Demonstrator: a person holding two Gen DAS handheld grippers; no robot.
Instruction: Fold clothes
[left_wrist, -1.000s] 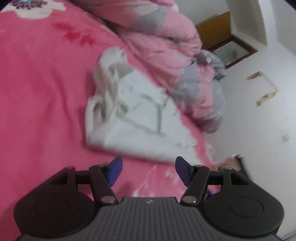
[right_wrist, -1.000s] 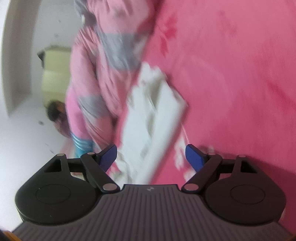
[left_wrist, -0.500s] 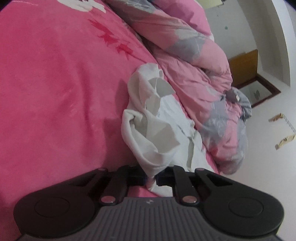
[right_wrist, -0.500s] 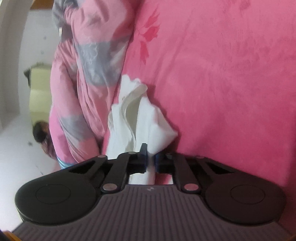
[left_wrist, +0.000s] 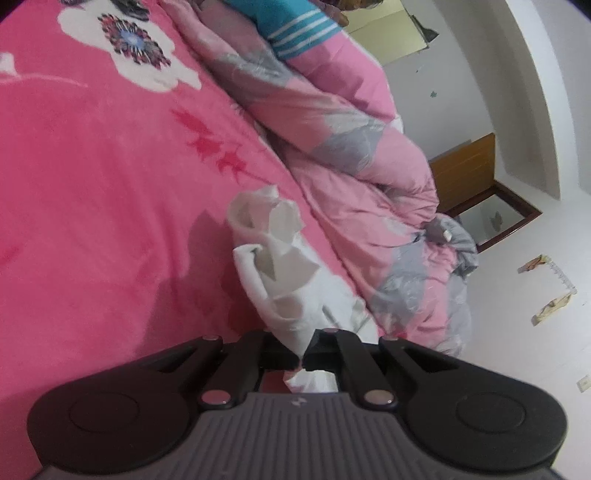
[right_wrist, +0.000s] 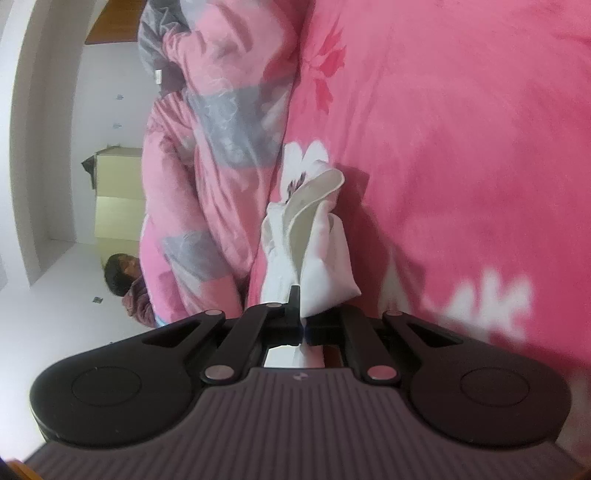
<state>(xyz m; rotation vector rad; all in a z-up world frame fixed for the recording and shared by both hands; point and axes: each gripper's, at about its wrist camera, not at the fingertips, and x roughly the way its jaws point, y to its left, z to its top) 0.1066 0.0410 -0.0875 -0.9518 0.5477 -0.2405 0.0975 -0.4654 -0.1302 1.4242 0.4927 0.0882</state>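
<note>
A white garment (left_wrist: 280, 273) hangs bunched over the pink bed cover (left_wrist: 92, 203). My left gripper (left_wrist: 301, 360) is shut on one edge of it. In the right wrist view the same white garment (right_wrist: 317, 251) rises in folds from my right gripper (right_wrist: 304, 326), which is shut on another edge. The cloth is lifted off the bed and casts a shadow on the cover. The pinched edges are hidden between the jaws.
A rumpled pink and grey quilt (left_wrist: 351, 155) lies along the bed's far side, next to the garment. A person in a teal striped top (left_wrist: 291, 26) sits beyond it; the head (right_wrist: 120, 273) shows in the right wrist view. White walls and a wooden door (left_wrist: 465, 166) lie beyond.
A second ago both grippers were open over the flat garment. They closed on its edges and have since lifted it, so it now hangs bunched and narrower.
</note>
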